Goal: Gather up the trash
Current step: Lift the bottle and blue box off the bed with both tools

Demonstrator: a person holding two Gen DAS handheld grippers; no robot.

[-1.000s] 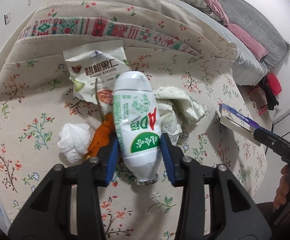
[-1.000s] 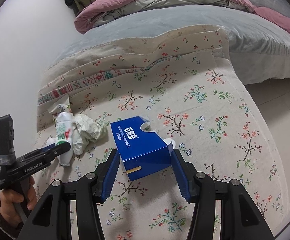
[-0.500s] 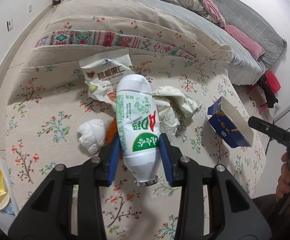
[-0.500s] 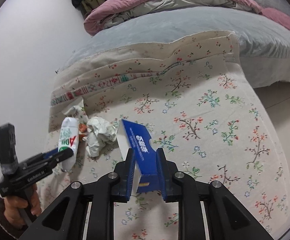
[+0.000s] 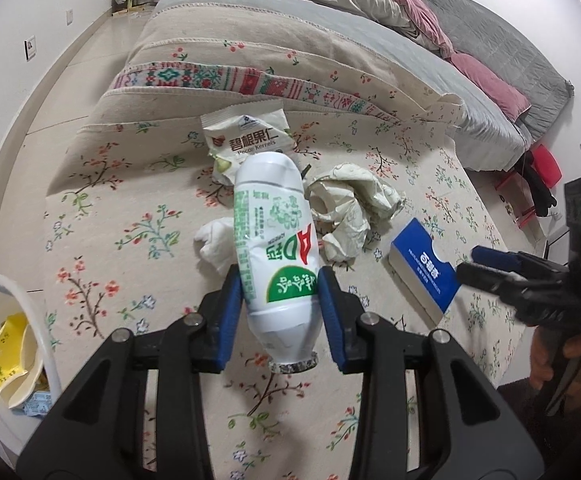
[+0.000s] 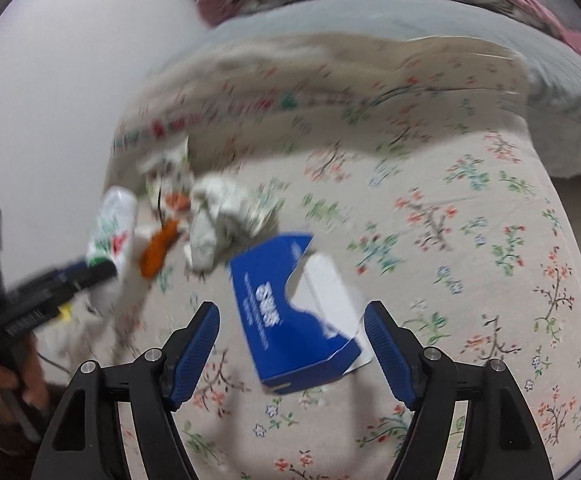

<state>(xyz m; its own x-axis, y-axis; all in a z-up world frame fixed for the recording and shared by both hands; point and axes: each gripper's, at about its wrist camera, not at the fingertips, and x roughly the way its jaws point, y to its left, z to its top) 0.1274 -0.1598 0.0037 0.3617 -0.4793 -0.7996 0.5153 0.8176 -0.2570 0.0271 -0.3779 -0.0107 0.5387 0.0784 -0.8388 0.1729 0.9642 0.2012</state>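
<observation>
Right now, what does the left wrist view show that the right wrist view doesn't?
Left wrist only: a white bin with yellow trash at lower left, and readable print on the snack packet.
Right wrist only: the right gripper standing open around the blue box, pads clear of it, having just opened.
Both: the left gripper shut on the white bottle, crumpled paper, floral cover.

**Soft indoor light, one view sharp, one smeared**

Even, shadowless light fills both fisheye views, edges bowed and black-cornered. Left wrist view is crisp around the bottle (image 5: 274, 248). Right wrist view is motion-blurred, worst beyond the blue box (image 6: 290, 320).
</observation>
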